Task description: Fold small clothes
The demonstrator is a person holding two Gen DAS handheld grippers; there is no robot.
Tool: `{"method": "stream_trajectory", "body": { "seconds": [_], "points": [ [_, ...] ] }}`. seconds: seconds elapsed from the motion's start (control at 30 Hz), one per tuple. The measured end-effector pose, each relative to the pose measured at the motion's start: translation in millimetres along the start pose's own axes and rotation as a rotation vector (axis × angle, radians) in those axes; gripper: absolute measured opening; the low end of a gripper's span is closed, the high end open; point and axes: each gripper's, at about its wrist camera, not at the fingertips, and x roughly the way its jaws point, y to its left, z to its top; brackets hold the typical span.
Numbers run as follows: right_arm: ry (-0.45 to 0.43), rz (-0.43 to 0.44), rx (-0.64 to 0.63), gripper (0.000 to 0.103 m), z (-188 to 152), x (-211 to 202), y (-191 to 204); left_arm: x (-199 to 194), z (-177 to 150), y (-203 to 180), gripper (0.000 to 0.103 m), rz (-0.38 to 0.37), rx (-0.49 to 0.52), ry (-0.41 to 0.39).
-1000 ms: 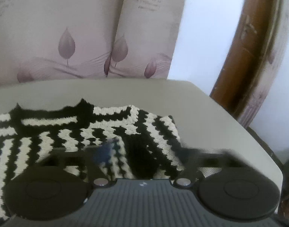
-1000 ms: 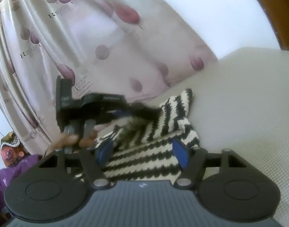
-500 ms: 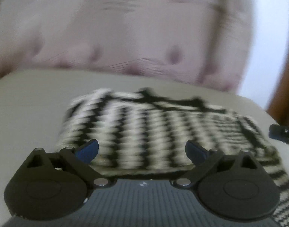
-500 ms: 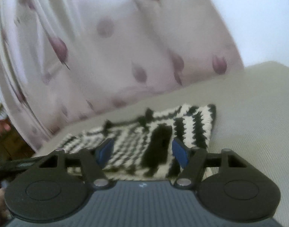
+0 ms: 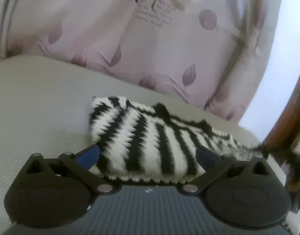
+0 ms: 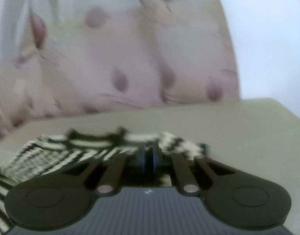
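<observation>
A small black-and-white striped knitted garment [image 5: 150,145] lies on the beige cushioned surface [image 5: 40,101]. My left gripper [image 5: 148,156] is open, its blue-padded fingers [image 5: 89,155] straddling the garment's near edge. In the right wrist view the garment [image 6: 52,156] is blurred and lies to the left and ahead. My right gripper [image 6: 149,156] has its jaws together over the garment's right part; whether cloth is pinched between them is not clear.
A pale curtain with purple leaf print [image 5: 150,45] hangs right behind the surface. A brown wooden post [image 5: 285,121] stands at the right. The surface's far right edge [image 6: 283,107] drops off in the right wrist view.
My left gripper swung left from the garment's right part to its left end and stays open. My right gripper came down onto the garment and shut.
</observation>
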Motion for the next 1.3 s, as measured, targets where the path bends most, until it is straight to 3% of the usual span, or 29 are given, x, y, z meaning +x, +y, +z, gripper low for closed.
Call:
{"method": "stream_trajectory", "body": {
  "seconds": [0.1, 0.2, 0.27, 0.33, 0.4, 0.43, 0.47, 0.5, 0.57, 0.6, 0.63, 0.7, 0.77, 0.83, 0.93, 0.97, 1.0, 1.07, 1.13, 1.17, 1.23, 1.27, 1.3],
  "points": [
    [0.045, -0.01, -0.002, 0.007, -7.0, 8.3, -8.3, 1.4, 10.1, 5.9, 0.103, 0.012, -0.043, -0.011],
    [0.066, 0.028, 0.014, 0.007, -19.3, 10.7, -7.5, 14.9, 26.4, 14.5, 0.099, 0.071, -0.053, 0.017],
    [0.077, 0.021, 0.014, 0.007, -24.6, 12.5, -4.7, 29.4, 38.2, 19.1, 0.096, 0.116, -0.018, 0.056],
    [0.08, 0.044, 0.031, 0.008, -29.5, 12.5, -4.7, 51.3, 48.1, 24.5, 0.084, 0.194, 0.039, 0.123],
    [0.071, 0.056, 0.03, 0.009, -26.7, 14.1, -3.2, 71.4, 53.7, 32.7, 0.078, 0.197, 0.047, 0.191],
    [0.068, 0.06, 0.03, 0.009, -25.8, 14.4, -3.1, 81.5, 55.4, 36.1, 0.069, 0.211, 0.045, 0.222],
    [0.069, 0.066, 0.03, 0.009, -25.3, 15.0, -2.9, 87.4, 55.6, 40.0, 0.041, 0.223, 0.033, 0.239],
    [0.07, 0.07, 0.031, 0.009, -25.0, 15.3, -2.2, 92.3, 56.0, 43.9, 0.026, 0.227, 0.021, 0.259],
    [0.064, 0.085, 0.035, 0.009, -23.9, 13.6, -0.6, 88.3, 56.8, 48.3, 0.015, 0.253, 0.029, 0.224],
    [0.06, 0.103, 0.046, 0.009, -23.0, 12.4, 0.7, 85.9, 57.7, 48.6, 0.004, 0.297, 0.057, 0.199],
    [0.053, 0.123, 0.054, 0.009, -21.9, 11.2, 2.1, 84.0, 58.5, 50.5, 0.002, 0.347, 0.085, 0.176],
    [0.045, 0.136, 0.039, 0.009, -20.3, 11.6, 7.0, 80.5, 59.9, 62.5, 0.002, 0.406, 0.074, 0.149],
    [0.05, 0.128, 0.026, 0.009, -21.1, 15.2, 10.2, 78.8, 61.6, 78.1, 0.002, 0.418, 0.022, 0.166],
    [0.058, 0.124, 0.05, 0.009, -23.4, 17.5, 7.3, 67.4, 62.8, 86.1, 0.002, 0.333, -0.034, 0.17],
    [0.052, 0.136, 0.102, 0.009, -23.0, 9.9, -0.4, 47.3, 62.5, 64.8, 0.009, 0.203, 0.069, 0.197],
    [0.048, 0.137, 0.114, 0.009, -22.8, 6.4, -2.7, 38.9, 58.5, 56.6, 0.03, 0.157, 0.104, 0.194],
    [0.043, 0.136, 0.119, 0.01, -23.1, 2.1, -4.7, 29.1, 53.2, 46.3, 0.062, 0.117, 0.162, 0.176],
    [0.037, 0.141, 0.118, 0.01, -25.9, -6.7, -7.3, 11.8, 38.2, 28.2, 0.096, 0.117, 0.307, 0.131],
    [0.042, 0.142, 0.115, 0.01, -30.4, -12.2, -8.1, 1.8, 20.9, 15.5, 0.097, 0.12, 0.45, 0.108],
    [0.047, 0.142, 0.112, 0.01, -33.1, -14.0, -8.2, 3.5, 14.0, 11.1, 0.091, 0.128, 0.499, 0.115],
    [0.052, 0.139, 0.107, 0.01, -37.2, -16.8, -8.5, 14.9, 4.0, 10.7, 0.058, 0.189, 0.538, 0.159],
    [0.054, 0.134, 0.113, 0.01, -38.1, -17.7, -9.6, 19.5, 1.1, 12.5, 0.037, 0.208, 0.512, 0.198],
    [0.062, 0.124, 0.125, 0.01, -38.1, -18.2, -11.6, 20.7, 3.1, 23.2, 0.037, 0.185, 0.426, 0.217]
  ]
}}
